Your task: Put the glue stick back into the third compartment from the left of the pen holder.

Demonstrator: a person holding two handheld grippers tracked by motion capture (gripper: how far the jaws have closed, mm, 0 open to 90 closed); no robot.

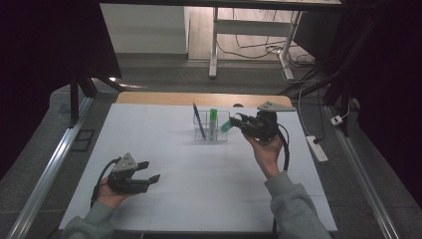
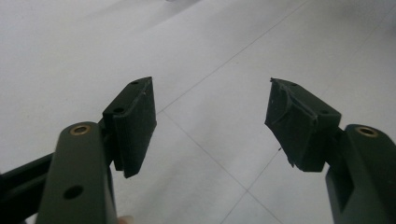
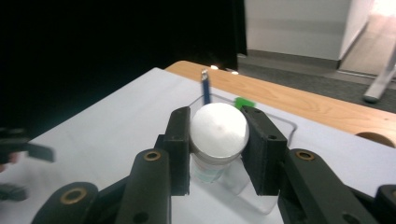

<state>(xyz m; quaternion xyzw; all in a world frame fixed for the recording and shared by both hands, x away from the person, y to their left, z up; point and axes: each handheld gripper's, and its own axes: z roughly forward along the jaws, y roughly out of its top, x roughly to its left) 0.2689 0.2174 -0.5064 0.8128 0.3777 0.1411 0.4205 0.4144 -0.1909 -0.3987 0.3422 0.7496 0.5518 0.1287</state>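
Note:
My right gripper [image 1: 238, 121] is shut on a white glue stick with a green cap [image 1: 226, 126], held tilted at the right side of a clear holder [image 1: 211, 135]. In the right gripper view the stick's round white end [image 3: 219, 135] faces the camera. It sits pinched between the pads of my right gripper [image 3: 217, 119], above the holder's rim [image 3: 290, 126]. A blue pen [image 1: 199, 121] and another green-capped stick [image 1: 213, 119] stand in the holder. My left gripper [image 1: 151, 171] hovers low at the front left, open with nothing between its jaws [image 2: 212, 107].
A white sheet [image 1: 189, 164] covers the table, with a strip of bare wood [image 1: 199, 98] at the far edge. Beyond it stand desk legs [image 1: 214, 45] and cables on the floor. A power strip [image 1: 317, 148] lies on the floor to the right.

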